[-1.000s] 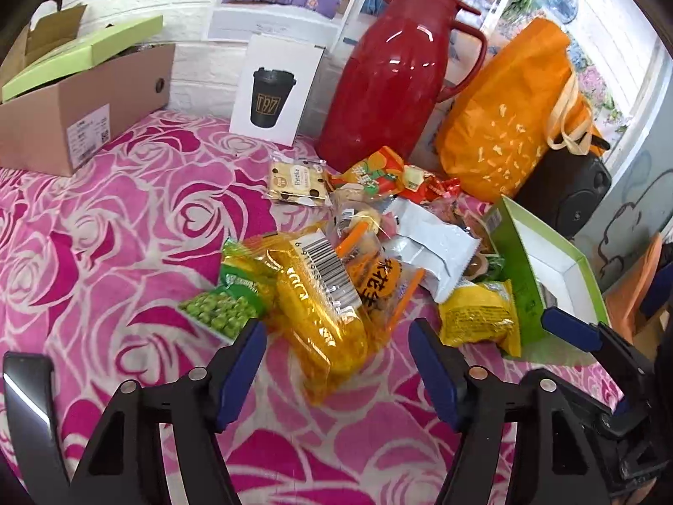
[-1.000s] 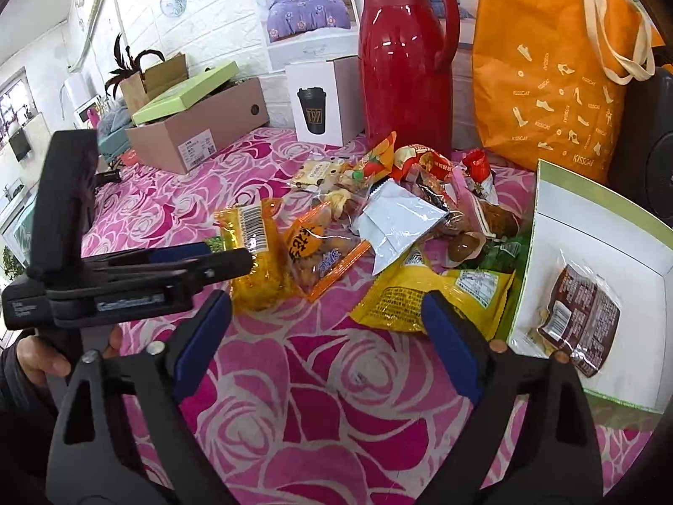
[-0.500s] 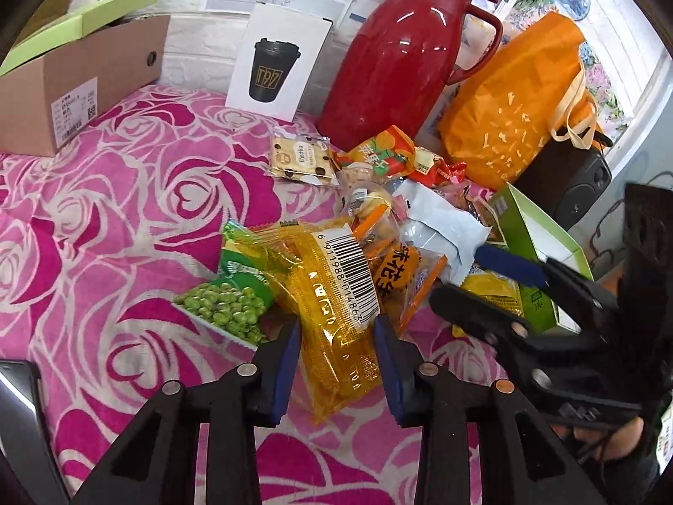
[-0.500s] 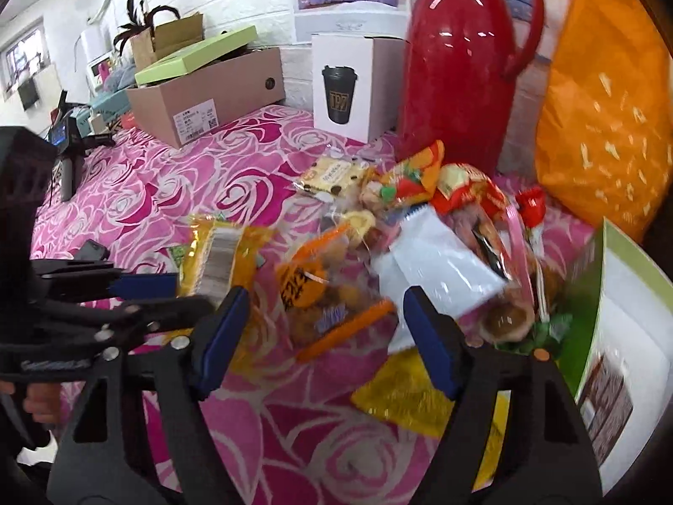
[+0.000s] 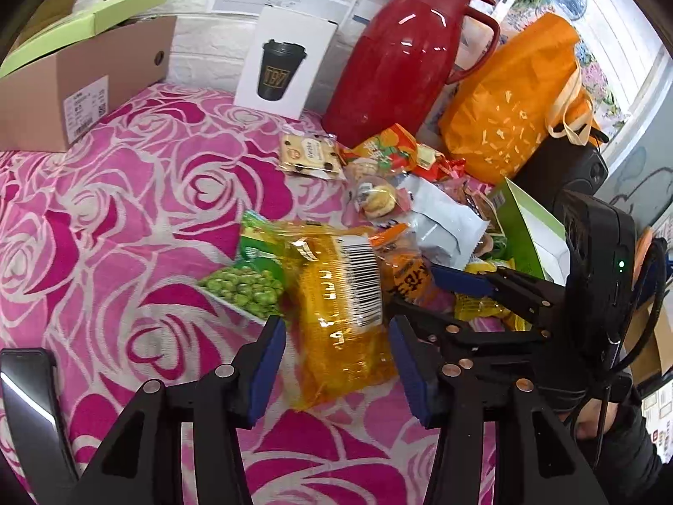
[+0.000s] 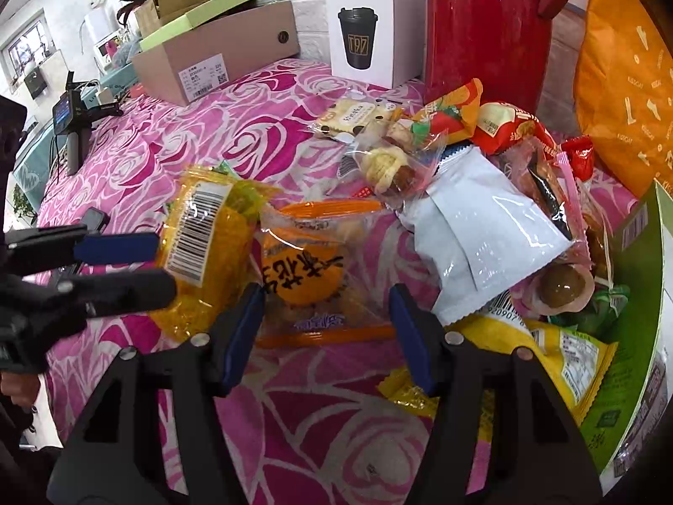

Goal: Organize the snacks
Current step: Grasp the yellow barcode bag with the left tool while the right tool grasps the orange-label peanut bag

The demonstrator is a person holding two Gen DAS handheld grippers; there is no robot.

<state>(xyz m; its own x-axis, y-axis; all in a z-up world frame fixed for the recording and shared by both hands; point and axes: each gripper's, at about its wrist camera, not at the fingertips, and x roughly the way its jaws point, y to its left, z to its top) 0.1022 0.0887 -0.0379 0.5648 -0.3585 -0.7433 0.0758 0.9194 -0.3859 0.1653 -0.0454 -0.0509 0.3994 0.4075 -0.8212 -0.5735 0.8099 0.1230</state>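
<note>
- Fingers first, left wrist view: my left gripper (image 5: 338, 355) has its blue pads spread fairly wide, one on each side of the yellow barcode packet (image 5: 340, 307). I can't tell if the pads touch the wrapper; they don't look clamped on it.
- Same view, that yellow packet lies on the pink rose cloth (image 5: 126, 219), with the green pea bag (image 5: 248, 277) tucked just beside it on the left and the orange pastry pack (image 5: 406, 269) on its right.
- Behind those sits the rest of the snack heap: a cookie packet (image 5: 311, 155), a white pouch (image 5: 450, 227), then the red thermos (image 5: 399, 59) and orange tote bag (image 5: 517, 105) at the back.
- My right gripper (image 5: 425, 290) pokes in from the right edge of this view, low over the orange pack, next to the green-edged box (image 5: 530, 231).
- Right wrist view: the right gripper (image 6: 326, 334) is also open wide, pads either side of the orange pastry pack (image 6: 311, 277), near end of the pack between them, not pinched.
- Here the left gripper (image 6: 126, 265) comes in from the left, its fingers right against the yellow barcode packet (image 6: 202, 248).
- White pouch (image 6: 483, 235) is just right of the orange pack, a yellow bag (image 6: 559, 357) lies below it, touching the green-edged box (image 6: 639, 294).
- The cardboard box (image 6: 218, 50) and white cup box (image 6: 370, 29) stand well back.
</note>
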